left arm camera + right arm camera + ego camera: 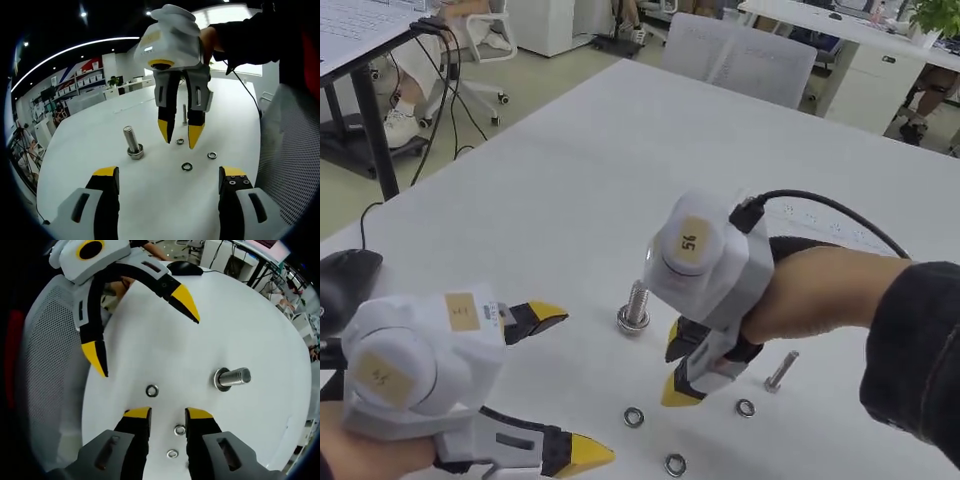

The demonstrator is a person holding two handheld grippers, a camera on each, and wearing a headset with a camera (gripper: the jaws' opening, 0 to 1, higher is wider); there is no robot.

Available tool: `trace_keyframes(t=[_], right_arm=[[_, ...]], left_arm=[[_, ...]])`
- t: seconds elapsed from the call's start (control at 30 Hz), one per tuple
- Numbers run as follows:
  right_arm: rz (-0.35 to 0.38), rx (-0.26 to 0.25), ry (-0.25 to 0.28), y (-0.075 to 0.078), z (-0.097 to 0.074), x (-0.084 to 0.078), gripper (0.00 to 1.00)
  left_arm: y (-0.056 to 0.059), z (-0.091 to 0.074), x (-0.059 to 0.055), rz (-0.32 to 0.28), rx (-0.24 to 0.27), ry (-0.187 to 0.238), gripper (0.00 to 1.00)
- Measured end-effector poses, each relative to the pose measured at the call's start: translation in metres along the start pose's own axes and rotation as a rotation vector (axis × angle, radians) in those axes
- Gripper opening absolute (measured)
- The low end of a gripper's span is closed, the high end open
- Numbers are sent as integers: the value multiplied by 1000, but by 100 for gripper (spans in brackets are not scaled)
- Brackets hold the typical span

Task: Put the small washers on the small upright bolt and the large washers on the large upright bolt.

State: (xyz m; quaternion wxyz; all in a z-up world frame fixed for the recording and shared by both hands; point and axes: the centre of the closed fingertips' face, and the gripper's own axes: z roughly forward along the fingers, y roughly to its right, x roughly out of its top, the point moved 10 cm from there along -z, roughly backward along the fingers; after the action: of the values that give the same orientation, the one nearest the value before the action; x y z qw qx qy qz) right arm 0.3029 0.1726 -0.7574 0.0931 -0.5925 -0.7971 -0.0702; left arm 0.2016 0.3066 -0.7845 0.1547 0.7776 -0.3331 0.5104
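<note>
We are looking at three small washers lying flat and apart toward the near edge of the white bench (620, 150): the left washer (634, 417), the near washer (675, 464) and the right washer (746, 407). The large bolt (634, 305) is standing upright a little further in from that edge. It is showing a wide ring at its foot, and we cannot tell whether that is its head or a washer. The small bolt (781, 370) is standing just beside the right washer. The right gripper (675, 372) is hovering above the washers and pointing down, its jaws parted by a narrow gap and gripping nothing. In the right gripper view one washer is lying under that gap. The left gripper (568, 385) is hanging off to the left, jaws spread wide and empty.
</note>
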Motion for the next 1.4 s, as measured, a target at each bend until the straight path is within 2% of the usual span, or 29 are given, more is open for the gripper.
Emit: trace_keyframes(t=[0.33,0.77,1.07,1.4], right_arm=[[-30,28,6,-12,11,10,27],[-58,48,3,-19,24,15,23],[-79,46,-10,-19,28,13,22],[-119,17,-23,-20,28,14,17]], left_arm=[[3,-2,1,3,0,2,81],[4,-2,1,3,-1,1,81],[4,-2,1,0,-4,5,81],[5,-3,0,-1,-4,5,80]])
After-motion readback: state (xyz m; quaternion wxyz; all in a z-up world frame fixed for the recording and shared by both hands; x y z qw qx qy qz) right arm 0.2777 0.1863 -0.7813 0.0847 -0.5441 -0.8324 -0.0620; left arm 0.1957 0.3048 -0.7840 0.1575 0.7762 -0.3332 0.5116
